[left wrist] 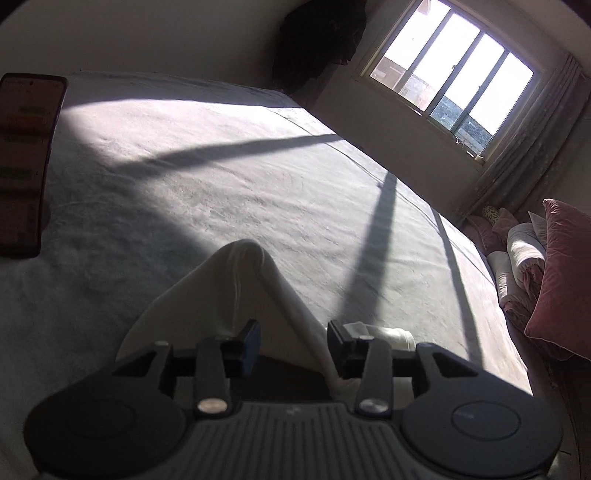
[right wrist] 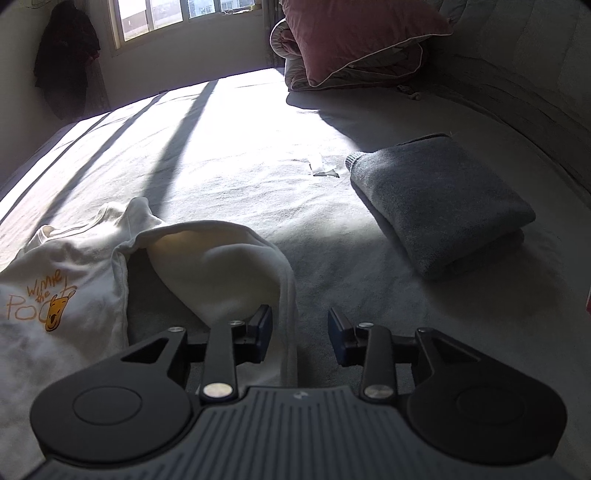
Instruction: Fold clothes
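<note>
A white sweatshirt (right wrist: 74, 280) with an orange bear print lies crumpled on the grey bed (right wrist: 240, 155), at the left of the right wrist view. One bunched part (right wrist: 221, 254) of it arches up just ahead of my right gripper (right wrist: 300, 330). That gripper is open, and the cloth's edge runs past its left finger (right wrist: 264, 326). In the left wrist view a white sleeve (left wrist: 240, 288) of the sweatshirt stretches away over the bed (left wrist: 221, 177). My left gripper (left wrist: 294, 341) is open, with the sleeve lying between its spread fingers, not pinched.
A folded grey garment (right wrist: 439, 199) lies right of the sweatshirt. A pink pillow (right wrist: 354, 33) on a rolled duvet (right wrist: 295, 48) sits at the bed's head. A small white scrap (right wrist: 319, 164) lies mid-bed. A phone (left wrist: 26, 162) stands at the left; a window (left wrist: 450, 74) and a dark hanging coat (left wrist: 317, 40) are beyond.
</note>
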The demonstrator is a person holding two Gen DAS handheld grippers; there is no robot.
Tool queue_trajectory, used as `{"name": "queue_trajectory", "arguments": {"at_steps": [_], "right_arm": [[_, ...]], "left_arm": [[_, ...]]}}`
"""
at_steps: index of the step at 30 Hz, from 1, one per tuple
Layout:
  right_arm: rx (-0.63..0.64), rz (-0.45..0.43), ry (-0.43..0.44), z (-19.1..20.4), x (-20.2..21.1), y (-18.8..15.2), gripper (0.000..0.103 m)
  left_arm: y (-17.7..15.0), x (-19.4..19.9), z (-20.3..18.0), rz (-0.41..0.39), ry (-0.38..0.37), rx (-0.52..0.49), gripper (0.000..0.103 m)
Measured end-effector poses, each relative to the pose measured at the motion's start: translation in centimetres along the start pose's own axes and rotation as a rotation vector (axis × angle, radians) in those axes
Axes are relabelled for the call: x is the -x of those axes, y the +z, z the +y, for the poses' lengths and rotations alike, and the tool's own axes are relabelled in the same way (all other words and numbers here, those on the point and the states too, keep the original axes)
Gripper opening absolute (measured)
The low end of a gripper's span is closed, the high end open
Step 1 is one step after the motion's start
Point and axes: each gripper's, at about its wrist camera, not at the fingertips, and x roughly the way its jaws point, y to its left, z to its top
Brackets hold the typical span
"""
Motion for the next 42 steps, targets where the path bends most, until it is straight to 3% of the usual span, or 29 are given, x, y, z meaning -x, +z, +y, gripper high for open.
{"name": "queue_trajectory", "arguments": {"at_steps": [6,8,10,18,21,24,27,35,39,42], "right_arm": [[-0.037,0.028,0.076,-0.9,2.0,-0.7,0.043],[-0.045,0.044,0.104,-1.0,2.6,-0.9,0.043],[-0.026,0.057,0.128,-0.6,3.6,-1.3,0.043],[0.009,0.074,0.243,0.7,7.9,-4.4,0.051],[0.017,0.083,0.273,1.1,9.3,-6.2,0.051],[0.025,0.093,0.291,1.4,10.0,-7.7,0.054],[0.02,0.111,0.297,1.7,10.3,-9.2,0.055],[-0.067,0.15,0.356,1.2,9.7,-11.4,0.055],[-0.146,0.175,0.397,0.8,8.5,-11.8,0.055],[-0.185,0.2,0.422,0.8,7.8,-12.1,0.055]], "left_arm": [[-2.9,0.7,-0.7,0.163,-0.058,-0.116,0.044],[-3.9,1.4,-0.4,0.21,-0.182,-0.117,0.046],[-4.8,2.1,-0.1,0.256,-0.312,-0.117,0.058],[-8.6,5.1,0.9,0.437,-0.834,-0.112,0.058],[-10.0,6.2,1.3,0.503,-1.03,-0.109,0.064],[-11.3,8.0,1.3,0.509,-1.132,-0.183,0.068],[-11.9,8.8,1.7,0.522,-1.167,-0.217,0.068],[-11.1,7.7,4.7,0.498,-1.037,-0.19,0.066],[-10.9,6.1,5.3,0.459,-0.897,-0.185,0.042],[-11.0,4.6,5.2,0.437,-0.755,-0.197,0.041]]}}
